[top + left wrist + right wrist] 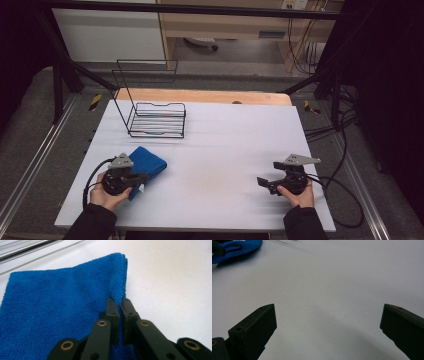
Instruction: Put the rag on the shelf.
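- The blue cloth (146, 164) lies folded on the white desk (220, 150), at its near left part, in front of the black wire rack (156, 120) and well apart from it.
- The left gripper (119, 302) has its jaws nearly together, pinching a raised fold along the cloth's edge; the fabric stands up in a ridge between the two black jaws and runs on past their tips.
- In the high view the left gripper (142, 177) sits over the near end of the cloth, held in the person's left hand (107, 192).
- The right gripper (328, 317) has its jaws wide apart with bare desk between them.
- From the right gripper view the cloth (237, 248) shows far off at the upper left corner, well apart from those jaws.
- In the high view the right gripper (261, 182) rests near the desk's near right side, held in the person's right hand (299, 195).
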Demonstrator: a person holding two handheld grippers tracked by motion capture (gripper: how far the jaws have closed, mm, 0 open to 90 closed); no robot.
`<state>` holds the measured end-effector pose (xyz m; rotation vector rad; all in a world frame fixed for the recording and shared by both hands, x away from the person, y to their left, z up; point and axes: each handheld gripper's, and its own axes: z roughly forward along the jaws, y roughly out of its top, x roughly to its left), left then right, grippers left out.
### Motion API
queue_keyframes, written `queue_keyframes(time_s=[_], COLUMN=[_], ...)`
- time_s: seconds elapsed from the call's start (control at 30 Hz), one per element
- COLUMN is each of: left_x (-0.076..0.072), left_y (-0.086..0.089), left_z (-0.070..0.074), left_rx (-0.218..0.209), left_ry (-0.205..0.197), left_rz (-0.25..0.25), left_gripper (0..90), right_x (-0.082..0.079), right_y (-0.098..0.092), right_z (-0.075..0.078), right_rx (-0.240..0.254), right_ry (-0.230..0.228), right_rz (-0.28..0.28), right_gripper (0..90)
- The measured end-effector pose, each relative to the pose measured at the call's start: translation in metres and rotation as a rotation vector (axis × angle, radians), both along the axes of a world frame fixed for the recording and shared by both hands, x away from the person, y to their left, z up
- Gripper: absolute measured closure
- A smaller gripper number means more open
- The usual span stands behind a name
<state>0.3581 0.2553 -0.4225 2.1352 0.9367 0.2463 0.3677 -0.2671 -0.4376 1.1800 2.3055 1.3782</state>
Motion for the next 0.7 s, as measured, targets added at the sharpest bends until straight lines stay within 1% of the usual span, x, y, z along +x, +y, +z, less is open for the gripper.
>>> queue_keyframes(time_s=[0.2, 0.37, 0.47, 0.53, 0.57, 0.63, 0.67, 0.7], left_x=[-0.006, -0.013, -0.016, -0.016, -0.015, -0.015, -0.015, -0.015], left_y=[-0.020, -0.031, -0.037, -0.038, -0.037, -0.036, -0.036, -0.034], left_z=[-0.001, 0.000, -0.002, -0.004, -0.005, -0.004, -0.003, -0.001], left_rx=[-0.023, -0.033, -0.021, -0.004, -0.007, -0.007, -0.002, 0.003], left_ry=[0.013, 0.018, 0.025, 0.023, 0.026, 0.020, 0.016, -0.001], left_rz=[-0.044, -0.078, -0.094, -0.088, -0.087, -0.081, -0.077, -0.066], left_gripper=[85.9, 85.9, 85.6, 84.2, 84.2, 76.4, 76.4, 65.8], right_x=[0.000, 0.000, 0.000, 0.000, 0.000, 0.000, 0.000, -0.001], right_y=[0.000, 0.000, 0.000, 0.000, 0.000, 0.001, 0.001, 0.003], right_z=[0.000, 0.000, 0.000, 0.000, 0.000, 0.000, 0.000, 0.001], right_rx=[-0.001, 0.001, 0.002, 0.004, 0.004, 0.004, 0.004, 0.001], right_ry=[0.000, 0.003, 0.003, 0.003, 0.003, 0.003, 0.003, 0.007], right_rz=[0.001, -0.001, -0.001, -0.002, -0.002, -0.001, -0.001, 0.001], right_gripper=[1.2, 1.3, 1.3, 1.4, 1.4, 1.5, 1.5, 1.7])
